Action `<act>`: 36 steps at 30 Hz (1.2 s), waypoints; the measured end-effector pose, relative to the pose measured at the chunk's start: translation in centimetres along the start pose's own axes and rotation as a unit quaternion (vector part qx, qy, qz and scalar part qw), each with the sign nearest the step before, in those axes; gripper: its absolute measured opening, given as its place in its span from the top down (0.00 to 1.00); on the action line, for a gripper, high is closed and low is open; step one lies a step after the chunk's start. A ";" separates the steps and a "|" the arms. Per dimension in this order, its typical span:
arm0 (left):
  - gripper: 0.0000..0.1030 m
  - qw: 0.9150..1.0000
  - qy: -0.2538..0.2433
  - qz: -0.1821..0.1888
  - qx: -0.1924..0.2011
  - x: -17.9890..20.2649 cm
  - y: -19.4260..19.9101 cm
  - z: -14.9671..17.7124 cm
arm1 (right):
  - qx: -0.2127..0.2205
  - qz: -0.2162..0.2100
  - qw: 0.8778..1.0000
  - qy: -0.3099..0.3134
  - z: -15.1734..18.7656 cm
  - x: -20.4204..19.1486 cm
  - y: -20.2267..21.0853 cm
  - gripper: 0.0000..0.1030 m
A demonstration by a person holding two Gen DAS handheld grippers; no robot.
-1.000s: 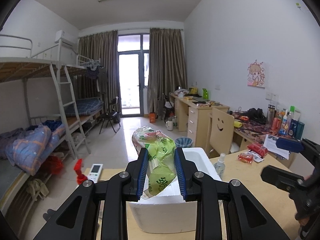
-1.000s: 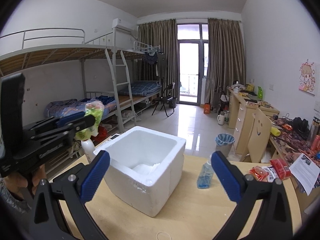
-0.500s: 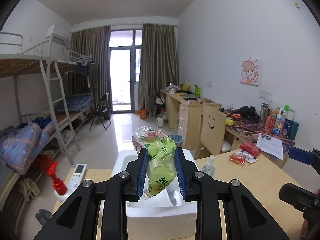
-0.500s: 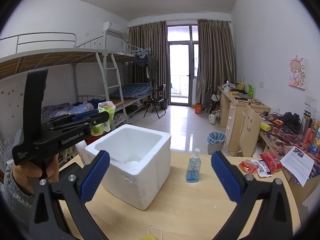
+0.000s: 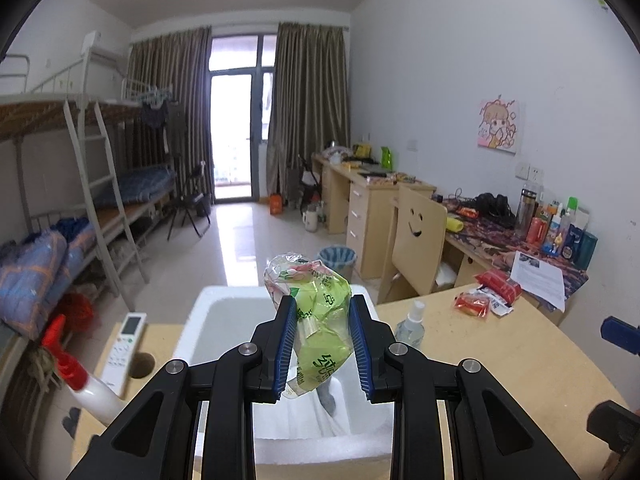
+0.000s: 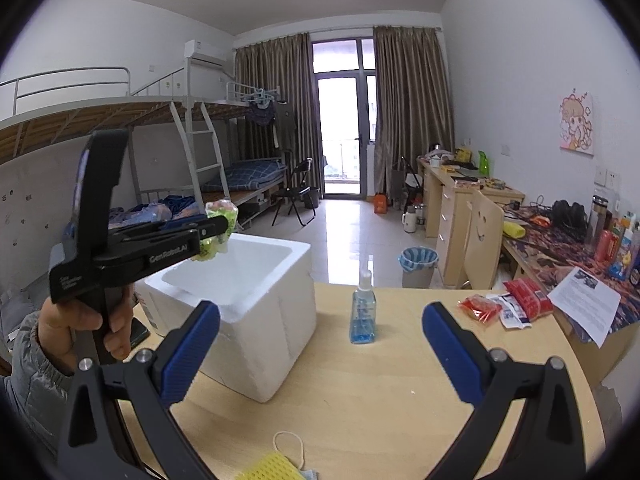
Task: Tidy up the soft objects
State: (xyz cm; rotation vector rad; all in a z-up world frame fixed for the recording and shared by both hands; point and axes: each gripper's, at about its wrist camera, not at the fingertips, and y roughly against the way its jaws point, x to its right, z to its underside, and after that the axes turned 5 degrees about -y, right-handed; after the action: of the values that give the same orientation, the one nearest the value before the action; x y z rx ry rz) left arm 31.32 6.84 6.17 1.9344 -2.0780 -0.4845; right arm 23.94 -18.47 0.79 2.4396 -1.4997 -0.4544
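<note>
The green packet [image 5: 320,320], clamped between the left tool's [image 5: 323,344] pads, had been carried over the white foam box's [image 6: 256,344] opening, ready for release. The right tool [image 6: 320,350] was held apart, empty, above the worktop [image 6: 400,392].

Bright daylight, floor glare, fisheye vignetting

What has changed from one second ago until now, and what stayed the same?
The left gripper, shut on the green bag, has carried it from beside the foam box to over the box opening. The grip has not changed. The right gripper stays open and empty. The box, the spray bottle and the red packets lie on the table as before.
</note>
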 end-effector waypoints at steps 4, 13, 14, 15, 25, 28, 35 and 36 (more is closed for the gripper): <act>0.72 1.000 0.001 -0.006 -0.005 -0.2 -0.7 0.1 | -0.006 -0.002 1.000 -0.010 0.3 0.6 -0.2 0.01; 0.72 1.000 -0.001 -0.018 -0.006 0.2 -1.4 -0.1 | -0.014 0.000 1.000 -0.015 0.4 1.2 -0.7 0.01; 0.72 1.000 0.000 -0.019 -0.006 0.2 -1.4 -0.1 | -0.015 -0.001 1.000 -0.014 0.5 1.2 -0.7 0.01; 0.70 1.000 0.000 -0.020 -0.007 0.2 -1.5 -0.1 | -0.015 -0.001 1.000 -0.014 0.5 1.3 -0.6 0.01; 0.15 0.999 -0.001 -0.039 0.005 0.2 -0.9 0.0 | -0.016 0.001 1.000 -0.016 0.4 1.5 -0.6 0.01; 0.04 0.999 -0.001 -0.036 0.012 0.2 -0.4 0.0 | -0.017 0.002 1.000 -0.016 0.5 1.6 -0.6 0.01; 0.01 0.999 0.001 -0.039 0.020 0.2 0.9 0.1 | -0.014 -0.001 1.000 -0.015 0.5 1.5 -0.3 0.01; 0.01 0.999 -0.001 -0.040 0.019 0.3 1.1 0.2 | -0.014 -0.003 1.000 -0.015 0.5 1.5 -0.2 0.01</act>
State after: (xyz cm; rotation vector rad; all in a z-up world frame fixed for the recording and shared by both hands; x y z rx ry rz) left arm 30.24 6.60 6.47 2.0452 -2.0305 -0.4669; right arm 24.51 -19.72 0.09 2.4272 -1.4882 -0.5109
